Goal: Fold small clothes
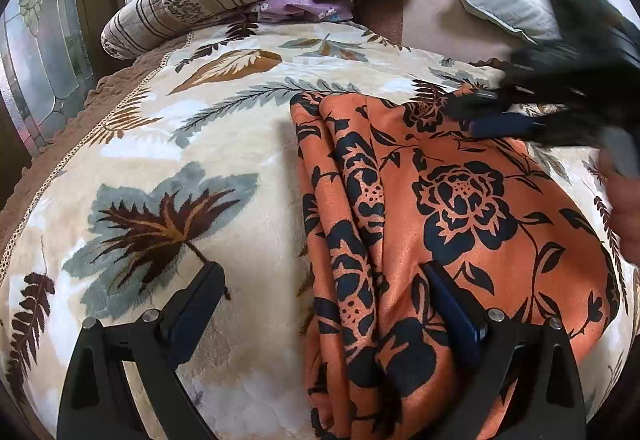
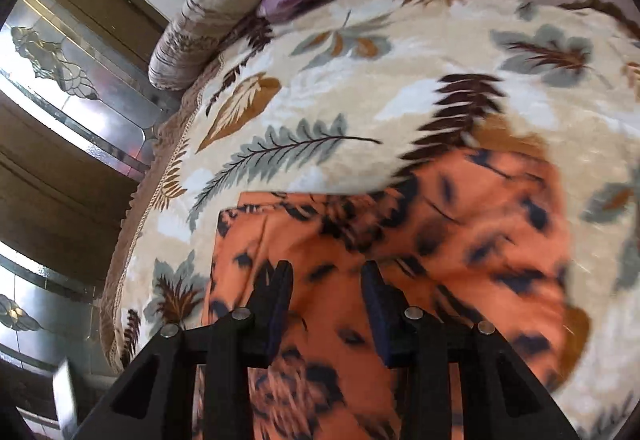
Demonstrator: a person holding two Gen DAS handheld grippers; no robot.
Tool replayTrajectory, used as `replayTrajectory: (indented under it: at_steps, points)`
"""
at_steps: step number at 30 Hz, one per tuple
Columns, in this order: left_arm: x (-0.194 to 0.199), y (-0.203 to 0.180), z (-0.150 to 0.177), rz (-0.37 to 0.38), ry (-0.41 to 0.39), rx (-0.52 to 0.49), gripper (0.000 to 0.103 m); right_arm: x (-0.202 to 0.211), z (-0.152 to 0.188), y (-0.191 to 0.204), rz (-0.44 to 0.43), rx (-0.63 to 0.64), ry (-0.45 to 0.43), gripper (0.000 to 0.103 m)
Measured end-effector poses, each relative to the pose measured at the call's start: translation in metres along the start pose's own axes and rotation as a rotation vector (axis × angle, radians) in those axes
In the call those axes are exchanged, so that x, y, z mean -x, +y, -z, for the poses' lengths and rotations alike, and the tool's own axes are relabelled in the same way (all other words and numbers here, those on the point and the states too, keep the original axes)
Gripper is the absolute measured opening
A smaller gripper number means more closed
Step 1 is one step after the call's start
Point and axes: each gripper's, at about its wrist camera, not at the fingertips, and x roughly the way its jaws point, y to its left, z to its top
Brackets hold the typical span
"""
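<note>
Here, an orange garment with black flowers [image 1: 460,207] lies folded lengthwise on a bed's leaf-patterned blanket [image 1: 224,143]; the left gripper [image 1: 320,272] hovers with jaws spread wide, one finger [image 1: 452,312] over the cloth, gripping nothing; the right gripper [image 2: 326,272] (blurred) sits above the garment's far end, jaws partly apart, nothing visibly pinched between them.
</note>
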Motion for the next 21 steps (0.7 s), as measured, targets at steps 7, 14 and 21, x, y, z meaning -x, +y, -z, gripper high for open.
replayTrajectory:
  at_steps: [7,14,21]
  points:
    - [0.001,-0.003,0.001,-0.02,-0.008,0.0,0.099,0.068,0.062,-0.009,0.079,0.054,-0.058,0.039]
    - [0.002,-0.006,0.004,-0.044,-0.021,-0.013,0.102,0.064,0.124,-0.023,0.109,0.074,-0.108,0.04]
    - [0.001,-0.005,0.004,-0.053,-0.027,-0.013,0.103,0.072,0.143,-0.023,0.118,0.085,-0.163,0.04]
